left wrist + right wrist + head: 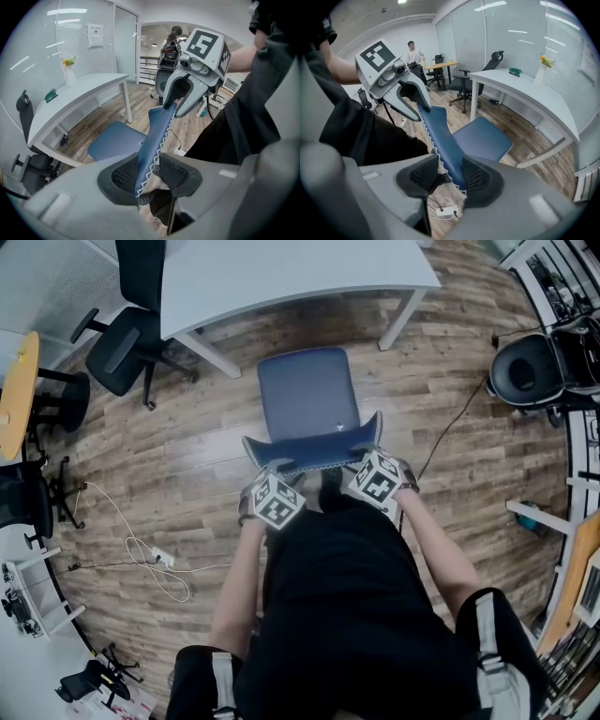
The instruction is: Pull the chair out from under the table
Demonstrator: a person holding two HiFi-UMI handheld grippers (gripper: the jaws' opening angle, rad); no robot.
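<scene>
While both forearms (239, 577) are angled steeply down, the backrest (314, 454) of the blue chair (307, 395) is straddled by the left gripper (149, 174) and right gripper (450, 178), jaws parted, nothing clamped.

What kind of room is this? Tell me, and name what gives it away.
Most likely an office or meeting room: a long white table, black swivel chairs on a wood-look floor, and glass partition walls along one side.
</scene>
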